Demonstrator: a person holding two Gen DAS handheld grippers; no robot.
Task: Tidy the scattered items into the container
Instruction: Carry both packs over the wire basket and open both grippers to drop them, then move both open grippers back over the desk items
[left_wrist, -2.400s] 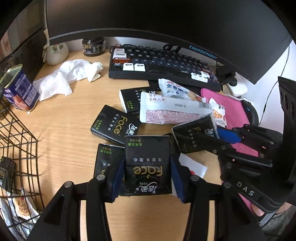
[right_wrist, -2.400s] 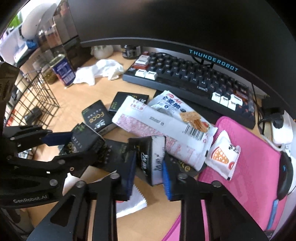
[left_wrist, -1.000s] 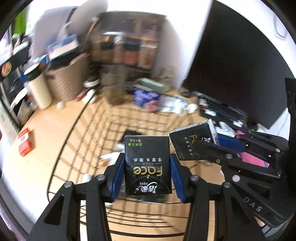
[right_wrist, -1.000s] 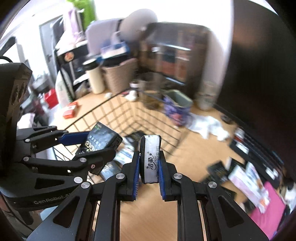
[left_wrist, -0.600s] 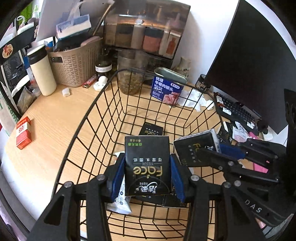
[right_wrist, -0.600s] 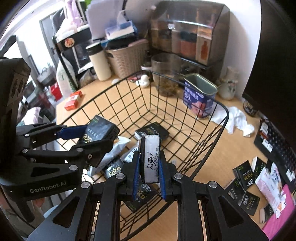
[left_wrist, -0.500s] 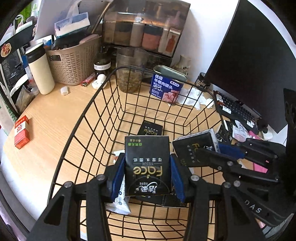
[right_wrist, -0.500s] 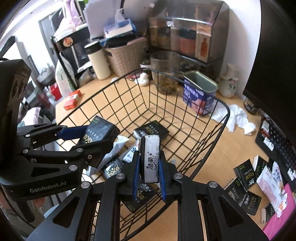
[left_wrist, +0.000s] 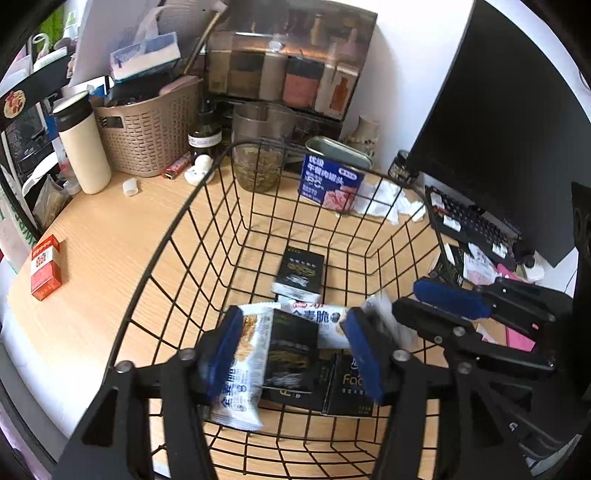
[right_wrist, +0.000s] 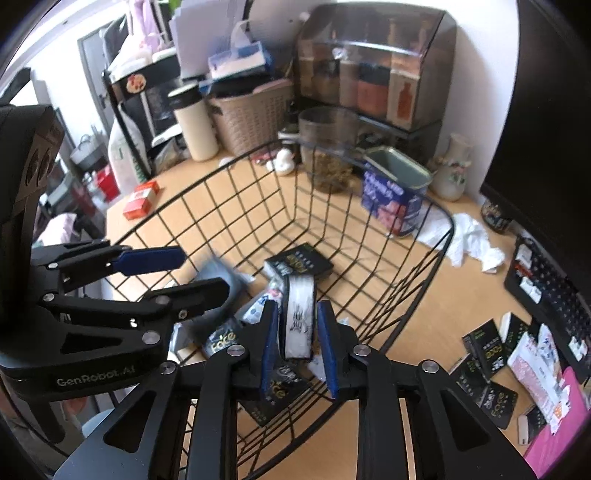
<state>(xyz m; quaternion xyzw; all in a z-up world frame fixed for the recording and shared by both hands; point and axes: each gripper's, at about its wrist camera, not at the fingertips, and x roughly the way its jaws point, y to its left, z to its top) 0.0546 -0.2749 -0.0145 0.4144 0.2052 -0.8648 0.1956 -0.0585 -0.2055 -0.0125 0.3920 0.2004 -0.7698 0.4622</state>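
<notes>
Wire basket (left_wrist: 207, 206) sits on the wooden desk (left_wrist: 110, 236) directly below both grippers. Left gripper (left_wrist: 291, 350) hangs over the near part of the basket, its jaws having just been opening and now standing wide; a black tissue pack (left_wrist: 291, 350), motion-blurred, lies between the blue pads with a gap on each side, touched by neither. White cracker packet (left_wrist: 242, 369) lies in the basket just beside the left pad, and further black tissue packs lie on the basket floor beyond and below the jaws.

Right gripper (right_wrist: 297, 334) also hangs over the basket, jaws narrow but having just been opening; a second tissue pack (right_wrist: 298, 321), seen edge-on with its white side up and blurred, stands between the pads, clear of both.

Beyond the basket rim stand a blue luncheon-meat tin (left_wrist: 332, 177) and a glass jar (left_wrist: 262, 155). To the right of the right gripper's jaws, more tissue packs (right_wrist: 487, 347) and snack packets remain on the desk beside the keyboard (right_wrist: 546, 280)
</notes>
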